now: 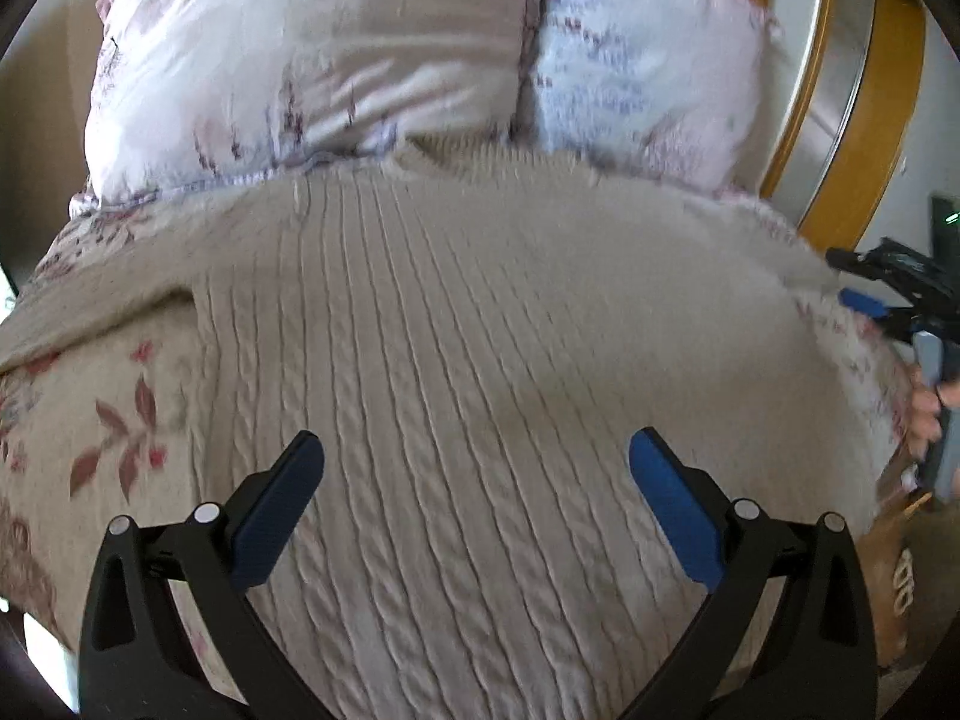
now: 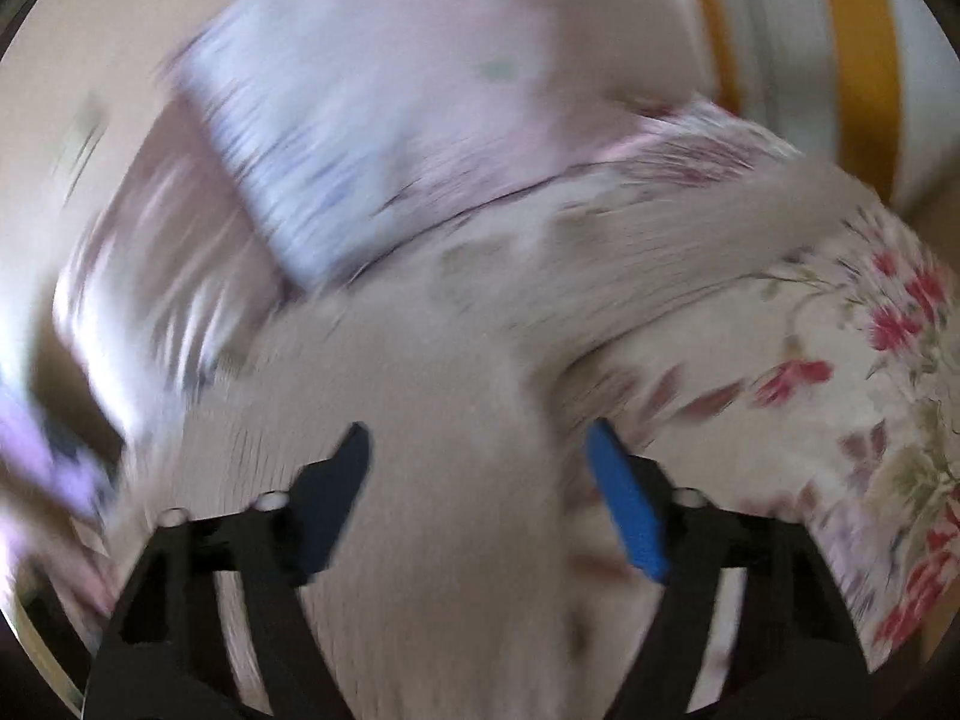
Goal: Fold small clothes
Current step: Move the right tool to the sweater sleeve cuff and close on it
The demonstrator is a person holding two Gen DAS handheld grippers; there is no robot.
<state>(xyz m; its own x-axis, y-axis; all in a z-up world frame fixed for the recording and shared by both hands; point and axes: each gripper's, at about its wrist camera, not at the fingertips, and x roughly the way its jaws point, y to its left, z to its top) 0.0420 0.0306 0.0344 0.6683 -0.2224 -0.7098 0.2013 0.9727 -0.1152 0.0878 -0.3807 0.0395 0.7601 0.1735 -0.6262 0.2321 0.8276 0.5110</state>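
Note:
A cream cable-knit sweater (image 1: 480,324) lies spread flat on a floral bedspread (image 1: 90,420). One sleeve (image 1: 96,300) stretches out to the left. My left gripper (image 1: 477,450) is open and empty, hovering over the sweater's lower body. In the blurred right wrist view the sweater (image 2: 432,480) fills the lower middle, with a sleeve (image 2: 690,246) running toward the upper right. My right gripper (image 2: 480,438) is open and empty over the sweater near the sleeve joint. The right gripper also shows at the right edge of the left wrist view (image 1: 888,294).
Two floral pillows (image 1: 288,60) (image 1: 636,78) lie behind the sweater at the head of the bed. A yellow wooden frame (image 1: 858,96) stands at the back right. A brown bag (image 1: 900,576) sits at the right by the bed edge.

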